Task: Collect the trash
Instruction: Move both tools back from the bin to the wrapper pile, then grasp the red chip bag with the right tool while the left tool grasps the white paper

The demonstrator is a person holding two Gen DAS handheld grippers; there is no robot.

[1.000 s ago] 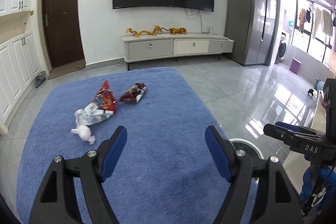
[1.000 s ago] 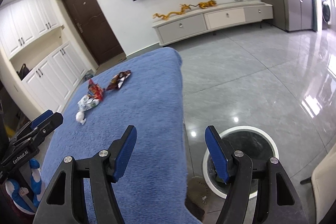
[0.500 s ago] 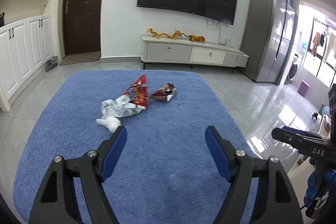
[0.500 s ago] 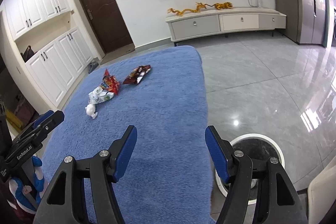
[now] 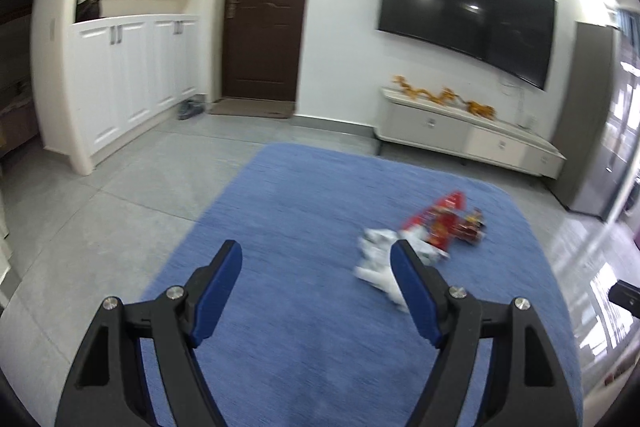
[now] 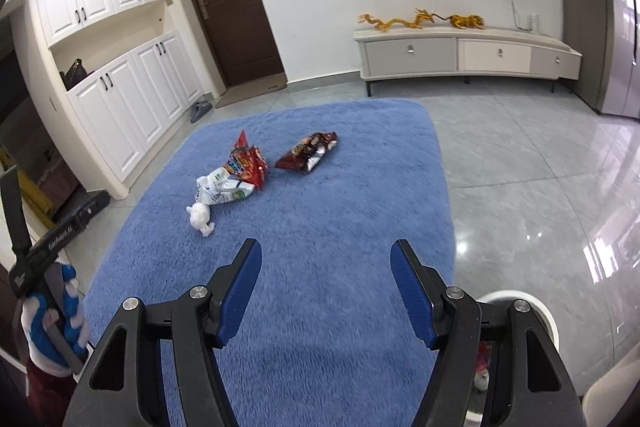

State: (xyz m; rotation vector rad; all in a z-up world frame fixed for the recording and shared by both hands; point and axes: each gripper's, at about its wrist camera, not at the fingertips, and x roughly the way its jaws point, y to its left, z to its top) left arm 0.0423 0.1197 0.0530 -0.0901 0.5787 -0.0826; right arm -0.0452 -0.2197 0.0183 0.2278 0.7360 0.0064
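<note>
Trash lies on a blue rug [image 6: 320, 235]: a crumpled white tissue [image 6: 201, 217], a white and green wrapper [image 6: 224, 189], a red snack bag [image 6: 246, 163] and a dark brown snack bag [image 6: 310, 152]. My right gripper [image 6: 326, 277] is open and empty, held above the rug short of the trash. My left gripper [image 5: 316, 273] is open and empty; in its blurred view the tissue [image 5: 374, 273] sits just behind the right finger, with the red bag [image 5: 440, 227] beyond. A white round bin [image 6: 536, 315] stands off the rug at the lower right.
Grey tile floor [image 6: 540, 163] surrounds the rug. A white TV cabinet [image 6: 464, 57] stands against the far wall, white cupboards [image 6: 132, 95] and a brown door [image 6: 230, 7] at the left. The left hand-held gripper [image 6: 56, 239] shows at the right view's left edge.
The left gripper has swung to the left, so the trash now appears at its right finger and the view is blurred. The right gripper has turned left and nearer the trash. Both stay open.
</note>
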